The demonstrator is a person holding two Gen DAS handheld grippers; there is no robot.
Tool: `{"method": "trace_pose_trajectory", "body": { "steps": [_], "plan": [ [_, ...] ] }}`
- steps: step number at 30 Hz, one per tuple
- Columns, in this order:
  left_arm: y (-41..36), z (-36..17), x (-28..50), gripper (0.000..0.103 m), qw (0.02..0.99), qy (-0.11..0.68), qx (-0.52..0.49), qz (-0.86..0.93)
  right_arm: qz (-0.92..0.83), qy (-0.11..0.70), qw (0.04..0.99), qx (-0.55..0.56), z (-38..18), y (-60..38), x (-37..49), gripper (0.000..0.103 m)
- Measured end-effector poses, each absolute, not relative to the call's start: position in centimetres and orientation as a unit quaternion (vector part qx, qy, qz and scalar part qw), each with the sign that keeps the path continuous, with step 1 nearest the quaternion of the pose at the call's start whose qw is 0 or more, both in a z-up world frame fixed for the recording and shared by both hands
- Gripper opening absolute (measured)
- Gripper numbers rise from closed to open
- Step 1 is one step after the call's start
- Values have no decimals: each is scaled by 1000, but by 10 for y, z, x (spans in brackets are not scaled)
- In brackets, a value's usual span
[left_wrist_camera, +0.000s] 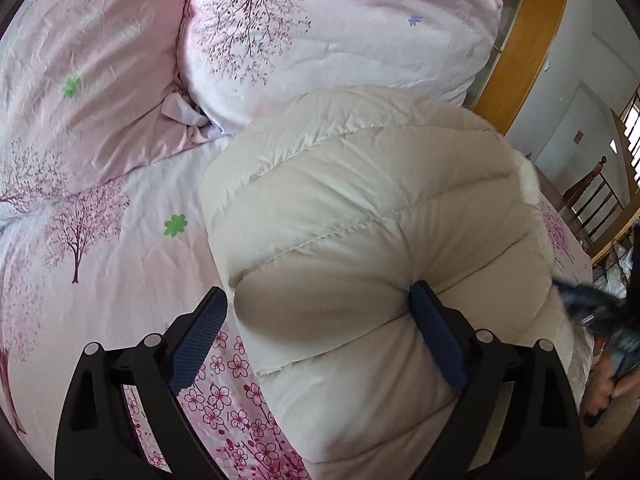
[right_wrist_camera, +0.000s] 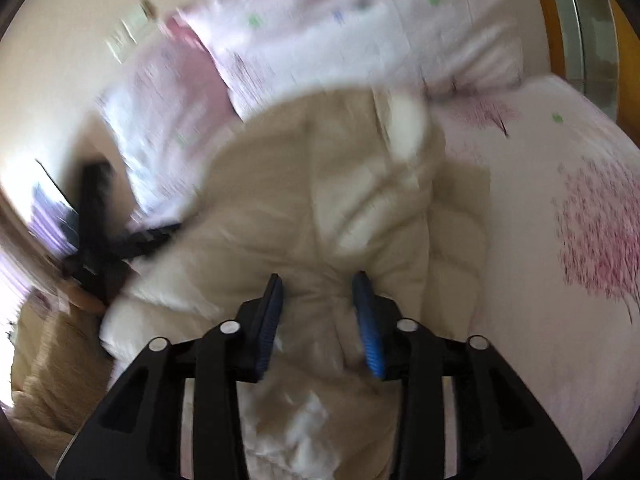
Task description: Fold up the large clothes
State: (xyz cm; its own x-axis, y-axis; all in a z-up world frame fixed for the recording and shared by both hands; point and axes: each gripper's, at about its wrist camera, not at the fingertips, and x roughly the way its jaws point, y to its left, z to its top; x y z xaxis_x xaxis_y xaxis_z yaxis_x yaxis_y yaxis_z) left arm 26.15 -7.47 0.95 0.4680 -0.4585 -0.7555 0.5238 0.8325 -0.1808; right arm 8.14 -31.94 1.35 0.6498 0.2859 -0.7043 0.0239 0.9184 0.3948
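Both grippers, left gripper (left_wrist_camera: 320, 312) and right gripper (right_wrist_camera: 318, 292), straddle puffy jacket (left_wrist_camera: 360, 200).

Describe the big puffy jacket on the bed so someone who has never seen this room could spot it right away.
Start at the bed with the pink cherry-tree sheet. Below the flowered pillow lies the cream quilted down jacket, bulging between the open fingers of the left claw. Unlike the printed bedding around it, it is plain beige, stitched into fat horizontal puffs, with white fluffy trim at its far edge.

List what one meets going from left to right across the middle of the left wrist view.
Flowered bedsheet → cream puffer jacket → white fur trim → wooden chair.
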Motion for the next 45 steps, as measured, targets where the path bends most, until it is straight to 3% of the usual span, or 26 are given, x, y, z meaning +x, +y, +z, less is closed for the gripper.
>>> {"method": "trace_pose_trajectory", "body": {
  "steps": [7, 8, 12, 17, 28, 45],
  "plan": [
    [-73, 9, 259, 94, 858, 423, 8, -290, 57, 435, 873, 214, -7, -324, 86, 36],
    [-70, 12, 255, 94, 859, 420, 1, -291, 59, 437, 871, 216, -3, -321, 87, 41],
    [-46, 25, 245, 94, 858, 407, -45, -309, 87, 405, 870, 267, 28, -343, 76, 77],
    [-18, 18, 254, 94, 822, 441, -131, -336, 72, 400, 852, 330, 33, -387, 86, 99],
    [-22, -14, 264, 94, 761, 498, -202, -364, 122, 494, 761, 401, -30, -406, 130, 100],
    [-36, -38, 272, 94, 715, 515, -256, -397, 233, 525, 735, 361, -40, -347, 183, 101]
  ]
}}
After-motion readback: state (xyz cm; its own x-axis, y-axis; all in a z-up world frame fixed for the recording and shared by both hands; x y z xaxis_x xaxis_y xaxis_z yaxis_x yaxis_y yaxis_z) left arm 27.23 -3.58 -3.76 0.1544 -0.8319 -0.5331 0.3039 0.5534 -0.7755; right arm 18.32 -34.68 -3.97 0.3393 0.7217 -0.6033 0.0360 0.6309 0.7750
